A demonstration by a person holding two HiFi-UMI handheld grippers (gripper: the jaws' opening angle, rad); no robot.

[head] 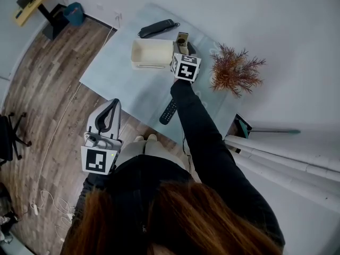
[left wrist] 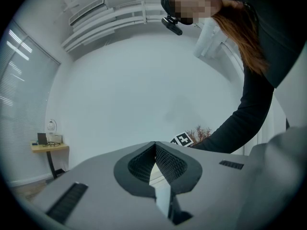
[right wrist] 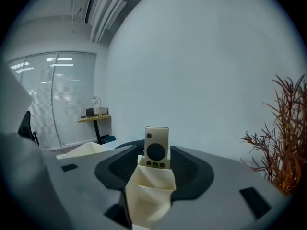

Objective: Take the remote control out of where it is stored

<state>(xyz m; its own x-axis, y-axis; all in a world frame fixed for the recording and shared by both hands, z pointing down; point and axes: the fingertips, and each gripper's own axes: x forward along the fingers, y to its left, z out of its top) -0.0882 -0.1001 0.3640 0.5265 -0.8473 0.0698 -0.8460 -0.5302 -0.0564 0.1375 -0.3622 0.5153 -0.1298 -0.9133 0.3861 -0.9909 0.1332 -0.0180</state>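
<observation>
A small cream remote [right wrist: 156,147] with a round dark pad stands upright in a pocket of the cream storage box [right wrist: 149,190]. In the head view the remote [head: 182,38] pokes up at the right end of the box [head: 150,53]. My right gripper [right wrist: 156,159] straddles that pocket, its jaws open with a gap on each side of the remote; from above, the right gripper [head: 182,45] is at the box's right end. My left gripper [head: 113,104] hangs off the table's near edge, shut and empty; in its own view the left gripper [left wrist: 154,146] has its tips touching.
A black remote [head: 168,111] lies on the glass table [head: 122,73] beside my right arm. Another black remote [head: 157,28] lies beyond the box. A dried reddish plant [head: 235,70] stands right of the right gripper. Wooden floor is to the left.
</observation>
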